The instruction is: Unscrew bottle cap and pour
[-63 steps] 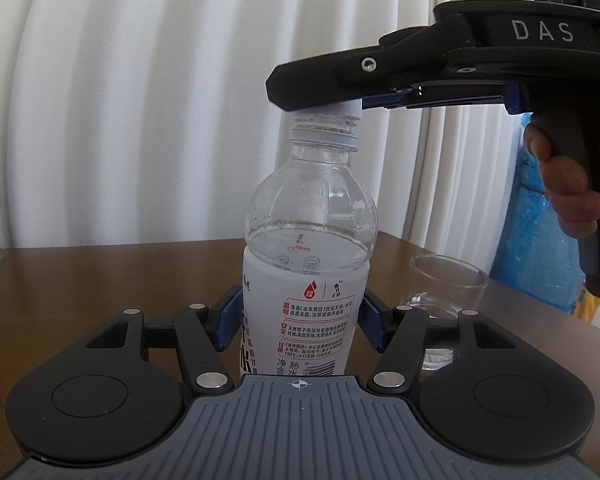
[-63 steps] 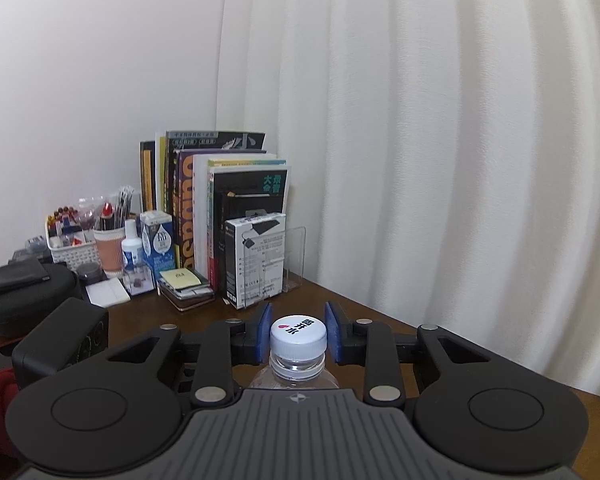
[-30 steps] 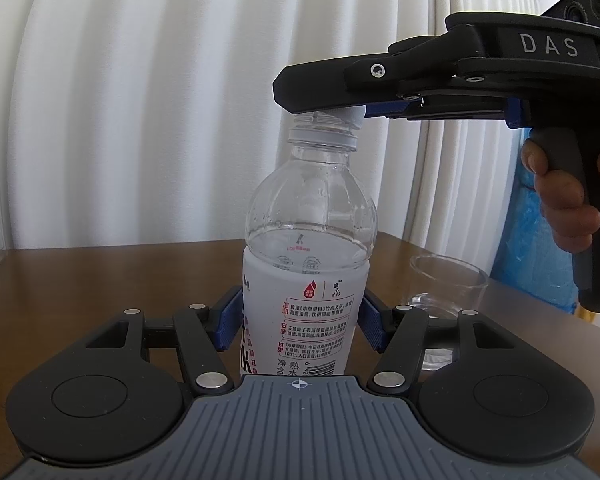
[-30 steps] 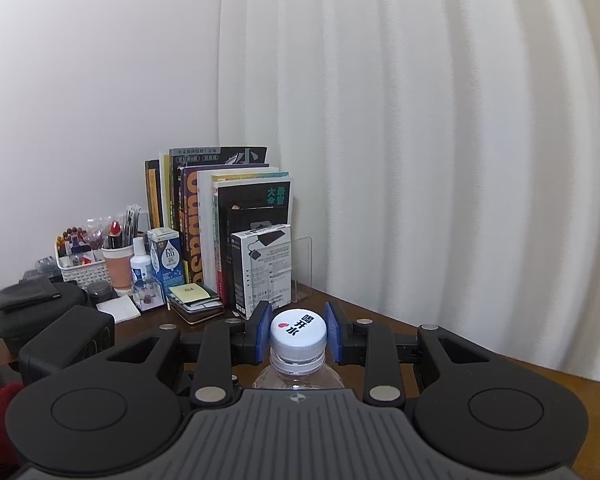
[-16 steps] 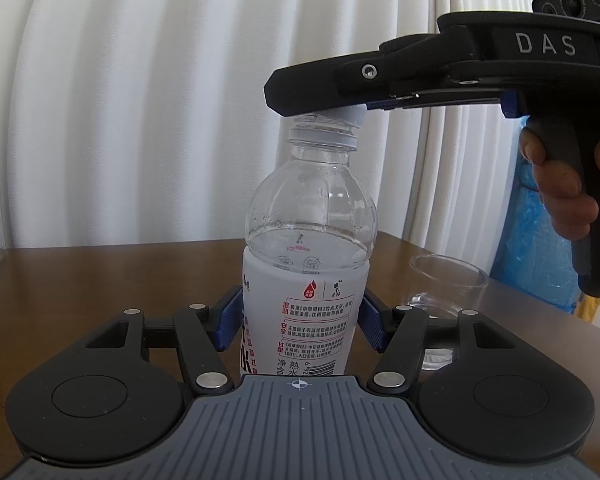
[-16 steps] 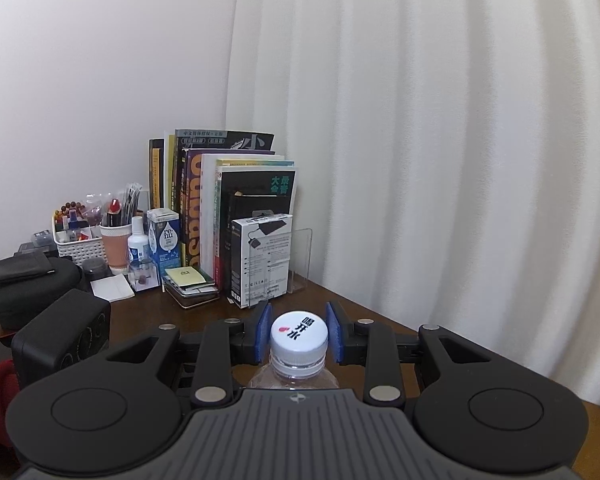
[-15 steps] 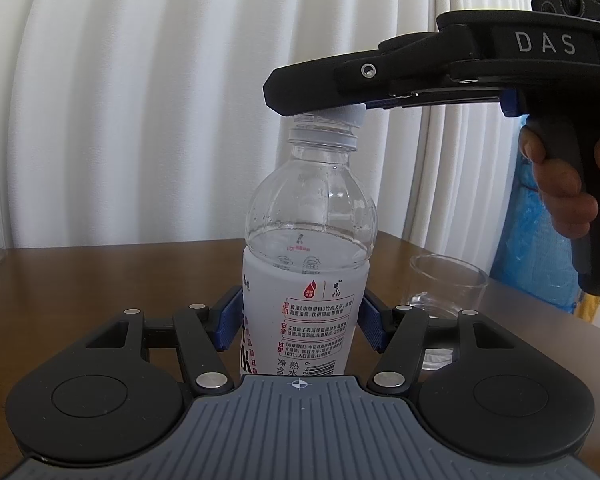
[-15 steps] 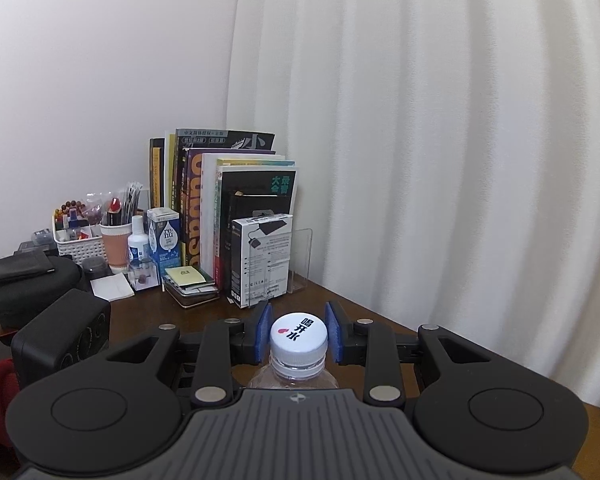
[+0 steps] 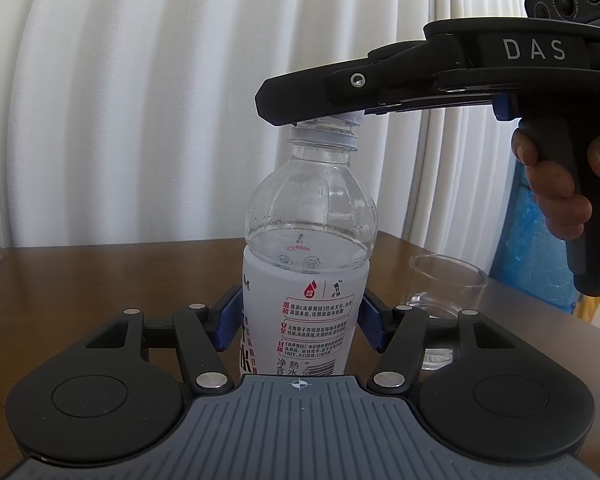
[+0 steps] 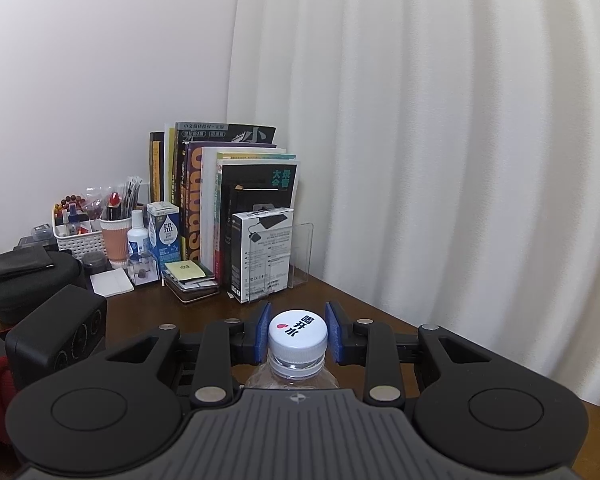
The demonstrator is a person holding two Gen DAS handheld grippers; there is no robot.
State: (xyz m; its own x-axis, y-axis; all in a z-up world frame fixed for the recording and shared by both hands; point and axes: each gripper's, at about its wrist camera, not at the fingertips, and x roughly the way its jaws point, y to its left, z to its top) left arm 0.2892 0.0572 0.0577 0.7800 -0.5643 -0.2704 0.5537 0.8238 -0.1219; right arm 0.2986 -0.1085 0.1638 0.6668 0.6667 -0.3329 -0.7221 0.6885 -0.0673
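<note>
Standing upright on the brown wooden table (image 9: 100,272), the water bottle (image 9: 306,280) occupies the centre of the left wrist view, partly filled, its white label printed in red and black. Left gripper (image 9: 298,326): closed on the bottle's labelled body, one blue pad (image 9: 226,322) pressed to each side, at 9 and 3 o'clock of the bottle. Right gripper (image 10: 298,334): level with the bottle top, its blue pads at 9 and 3 o'clock of the white cap (image 10: 298,334), closed against the cap's sides. Cap: seated on the neck, printed face up with black characters and a red drop. In the left wrist view the right gripper (image 9: 316,118) reaches in from 2 o'clock, marked DAS, its handle held by a hand (image 9: 560,184). Clear plastic cup (image 9: 444,292): upright on the table at 3 o'clock of the bottle, near it but apart. Backdrop: white pleated curtain (image 9: 160,100). At 10 o'clock in the right wrist view, a row of books (image 10: 224,200), a white box (image 10: 262,254), and a basket of small items (image 10: 80,232).
</note>
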